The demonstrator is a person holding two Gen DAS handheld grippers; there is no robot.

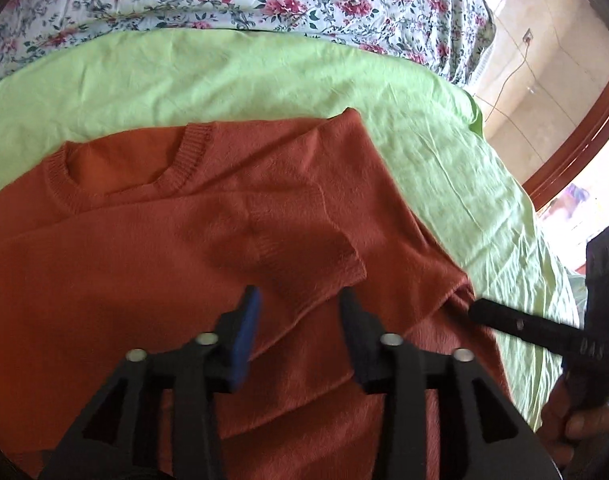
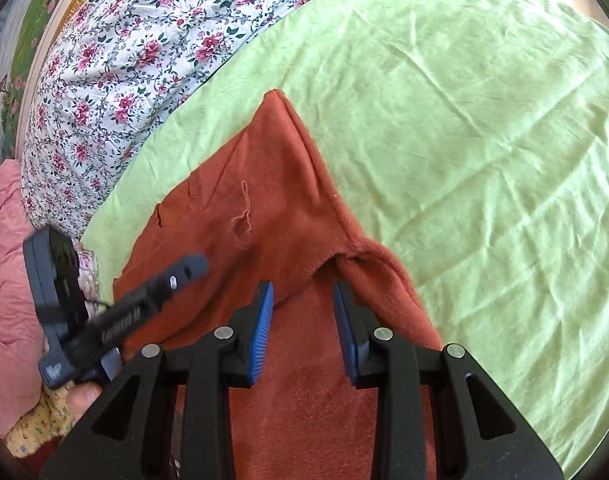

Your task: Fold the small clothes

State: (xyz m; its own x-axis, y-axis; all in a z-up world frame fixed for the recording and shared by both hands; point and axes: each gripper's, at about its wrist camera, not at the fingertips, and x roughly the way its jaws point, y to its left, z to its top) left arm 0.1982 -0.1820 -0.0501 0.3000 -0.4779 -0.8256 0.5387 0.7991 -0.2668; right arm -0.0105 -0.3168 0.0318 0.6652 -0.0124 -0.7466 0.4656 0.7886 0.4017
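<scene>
light: bright, soft daylight | shadows: faint | blur: mild (other claw smeared) | edges: fisheye-bent, dark corners

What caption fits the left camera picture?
Open left tool above an orange sweater on a green sheet.

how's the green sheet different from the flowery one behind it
The green sheet is one plain light colour; the floral sheet is white with pink flowers and dark leaves. The green sheet lies nearer the grippers and carries the rust-orange sweater; the floral sheet lies beyond it, with no sweater on it. Both are thin, creased fabrics spread on the same surface.
</scene>
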